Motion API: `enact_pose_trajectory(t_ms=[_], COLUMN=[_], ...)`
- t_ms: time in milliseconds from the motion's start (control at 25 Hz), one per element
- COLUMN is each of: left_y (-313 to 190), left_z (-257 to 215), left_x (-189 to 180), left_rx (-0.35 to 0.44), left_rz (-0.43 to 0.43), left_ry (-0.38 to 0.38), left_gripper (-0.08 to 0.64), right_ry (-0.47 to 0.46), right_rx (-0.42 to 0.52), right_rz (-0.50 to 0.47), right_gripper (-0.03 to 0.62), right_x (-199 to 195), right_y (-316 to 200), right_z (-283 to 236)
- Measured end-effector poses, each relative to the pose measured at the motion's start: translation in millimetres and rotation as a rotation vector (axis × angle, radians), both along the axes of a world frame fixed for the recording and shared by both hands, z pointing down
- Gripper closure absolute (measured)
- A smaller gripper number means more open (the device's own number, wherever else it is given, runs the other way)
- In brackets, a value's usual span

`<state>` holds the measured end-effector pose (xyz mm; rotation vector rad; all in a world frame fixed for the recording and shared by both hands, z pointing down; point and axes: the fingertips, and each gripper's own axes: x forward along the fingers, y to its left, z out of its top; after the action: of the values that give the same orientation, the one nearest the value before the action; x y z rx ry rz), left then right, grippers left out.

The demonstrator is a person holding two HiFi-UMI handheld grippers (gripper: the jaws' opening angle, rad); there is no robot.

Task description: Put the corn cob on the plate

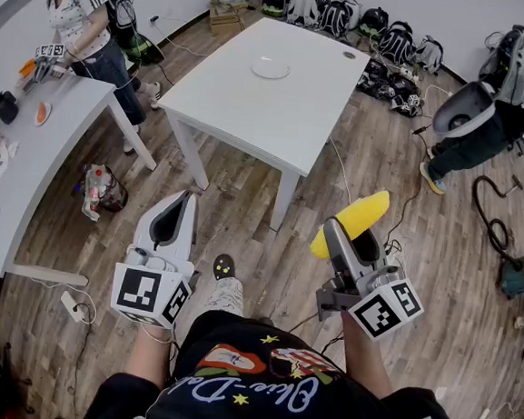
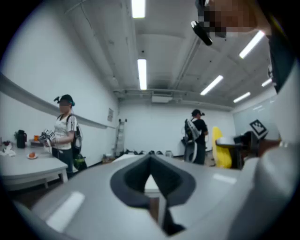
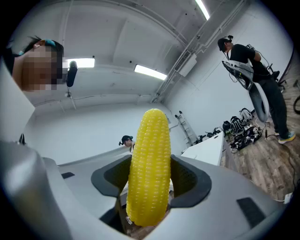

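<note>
1. Right gripper (image 1: 350,244): grey two-finger tool with a black-and-white marker cube at its rear. Its fingers (image 3: 190,183) are spread wide and pinch the corn cob between the dark pads.
2. Yellow, kernel-textured corn cob (image 3: 150,168): clamped near its lower end. Most of its length stands out past the fingertips. In the head view the corn cob (image 1: 356,220) is in the air above the floor, nearer the wearer than the table.
3. Left gripper (image 1: 184,203): same grey build and marker cube. Its fingers (image 2: 176,180) are pressed together at the tips with nothing between them.
4. Pale round shallow plate (image 1: 271,69): lies on the far half of the table, well apart from the corn cob and both grippers.
5. White rectangular table (image 1: 251,121): stands ahead of the wearer.
6. Brown wood-plank floor (image 1: 266,268): lies under both grippers.
7. Dark backpacks (image 1: 333,17): sit in a row along the far wall.
8. Person (image 1: 85,24) in a striped top: stands at a second white table on the left.
</note>
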<state>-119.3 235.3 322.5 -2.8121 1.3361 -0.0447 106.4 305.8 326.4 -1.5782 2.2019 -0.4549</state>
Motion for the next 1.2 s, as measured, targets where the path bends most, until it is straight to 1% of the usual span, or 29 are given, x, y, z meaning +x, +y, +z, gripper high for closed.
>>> enact_pose_trajectory(t_ms=[200, 320, 440, 560, 680, 800, 880, 960, 1080, 1200], left_y=[-69, -122, -182, -238, -290, -333, -360, -383, -412, -448], left_z=[6, 5, 1, -4, -6, 3, 12, 18, 20, 11], left_x=[12, 15, 12, 9, -4, -18, -16, -5, 14, 21], left_rx=[-0.001, 0.005, 0.008, 0.031, 0.038, 0.011, -0.013, -0.031, -0.052, -0.038], left_rz=[0.031, 0.053, 0.084, 0.124, 0.145, 0.170, 0.180, 0.181, 0.162, 0.138], left_ry=[0.010, 0.014, 0.004, -0.016, -0.018, -0.019, -0.016, -0.006, 0.021, 0.025], left_gripper=[0.572, 0.572, 0.572, 0.572, 0.572, 0.572, 0.572, 0.572, 0.572, 0.572], right_ry=[-0.042, -0.004, -0.010, -0.013, -0.033, -0.018, -0.002, 0.021, 0.066, 0.121], right_rx=[0.039, 0.066, 0.075, 0.069, 0.058, 0.034, 0.004, -0.036, -0.092, -0.135], right_rz=[-0.026, -0.034, -0.023, -0.004, 0.019, 0.051, 0.054, 0.029, -0.010, -0.024], right_gripper=[0.328, 0.328, 0.328, 0.328, 0.328, 0.328, 0.328, 0.328, 0.328, 0.328], right_x=[-1, -8, -18, -27, -37, -47, -46, -37, -14, 6], right_y=[-70, -122, -179, -236, -289, -332, -361, -390, -431, -480], right_z=[-12, -22, -28, -27, -25, -21, -14, -4, 10, 25])
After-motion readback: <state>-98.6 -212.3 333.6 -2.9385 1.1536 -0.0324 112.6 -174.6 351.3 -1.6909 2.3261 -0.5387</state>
